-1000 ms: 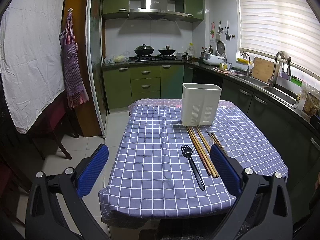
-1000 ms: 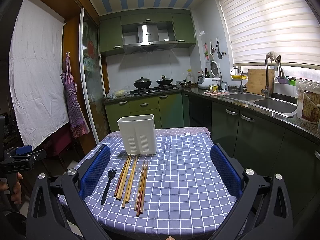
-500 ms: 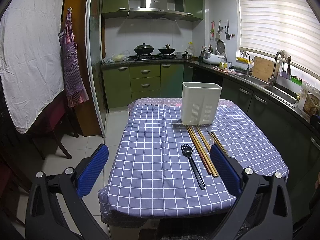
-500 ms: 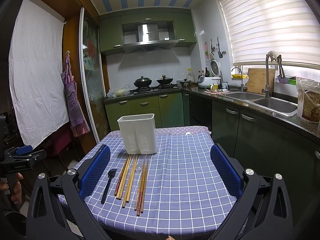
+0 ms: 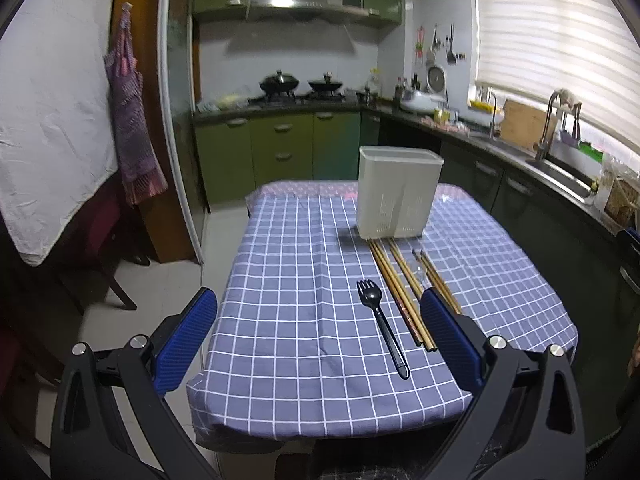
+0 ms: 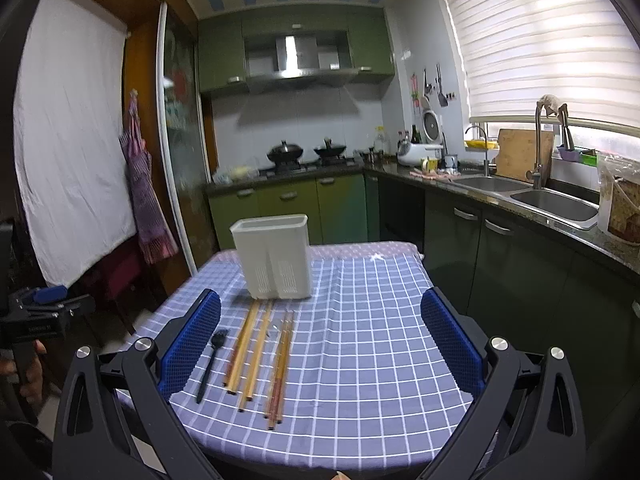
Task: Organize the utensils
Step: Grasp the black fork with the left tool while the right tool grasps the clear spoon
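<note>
Right now we hold both sets of tongs above the near edge of the table (image 5: pixel 280 320), nothing picked up yet. The left gripper (image 5: pixel 320 336) is spread wide and empty, and so is the right gripper (image 6: pixel 320 340). On the checked cloth lie a black fork (image 5: pixel 382 326) and, just to its right, several chopsticks (image 6: pixel 256 354) in loose pairs, all running lengthwise towards the white holder (image 5: pixel 398 194). The holder stands upright at the far end, with the far tips of the chopsticks almost touching its base. A clear piece among the chopsticks is too faint for us to name.

We judge the first step to be a pick, and the fork is the easy start for the left tongs: it lies apart from the rest. We should come down over its handle, across its length, and close only once both pads straddle it. Thin sticks on cloth may roll or drag a neighbour, so we should take them a pair at a time, grip near the middle, then tip them upright before lowering into a compartment.
</note>
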### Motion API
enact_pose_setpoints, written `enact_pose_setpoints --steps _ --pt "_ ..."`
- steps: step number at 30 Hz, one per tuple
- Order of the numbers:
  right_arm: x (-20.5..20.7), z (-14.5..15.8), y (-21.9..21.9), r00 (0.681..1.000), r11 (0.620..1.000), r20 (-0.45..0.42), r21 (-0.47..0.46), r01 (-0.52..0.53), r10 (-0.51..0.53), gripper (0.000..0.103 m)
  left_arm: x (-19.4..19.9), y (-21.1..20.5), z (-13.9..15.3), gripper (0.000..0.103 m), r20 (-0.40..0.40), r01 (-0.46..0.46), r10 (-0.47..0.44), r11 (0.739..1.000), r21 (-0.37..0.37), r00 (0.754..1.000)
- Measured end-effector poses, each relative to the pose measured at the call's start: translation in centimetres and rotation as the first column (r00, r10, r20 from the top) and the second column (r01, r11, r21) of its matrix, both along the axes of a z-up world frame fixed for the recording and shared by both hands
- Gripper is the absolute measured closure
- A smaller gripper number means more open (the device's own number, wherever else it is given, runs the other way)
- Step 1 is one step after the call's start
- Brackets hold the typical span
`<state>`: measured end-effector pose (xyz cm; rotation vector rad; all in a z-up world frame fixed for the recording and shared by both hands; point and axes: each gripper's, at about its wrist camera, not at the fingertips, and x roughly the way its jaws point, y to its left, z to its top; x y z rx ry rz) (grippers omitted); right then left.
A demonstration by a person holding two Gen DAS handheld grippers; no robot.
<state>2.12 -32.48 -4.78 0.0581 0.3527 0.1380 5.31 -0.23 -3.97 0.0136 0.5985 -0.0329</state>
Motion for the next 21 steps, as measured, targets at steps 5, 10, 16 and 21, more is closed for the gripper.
enact_pose_setpoints --steps 5,10,16,21 --pt "4.9 -1.0 0.8 0.989 0.997 -0.149 -0.075 0.008 -0.019 0.004 4.8 -0.8 -1.8 0.006 -0.13 0.019 -0.015 0.999 0.03 0.991" --pt "10.1 -2.9 2.4 0.956 0.981 -0.291 -0.174 -0.082 0.028 0.004 9.4 -2.7 -4.1 0.006 -0.263 0.074 -0.058 0.996 0.051 0.963" --pt "16.6 -6.5 2.5 0.836 0.976 -0.54 -0.11 -0.186 0.099 0.004 14.1 -5.0 -6.6 0.006 -0.426 0.109 -0.074 0.992 0.059 0.902" --pt "20.9 -8.4 1.8 0.745 0.981 -0.658 -0.044 -0.189 0.114 0.006 16.7 -6.1 -8.2 0.007 -0.531 0.088 -0.052 0.995 0.042 0.846"
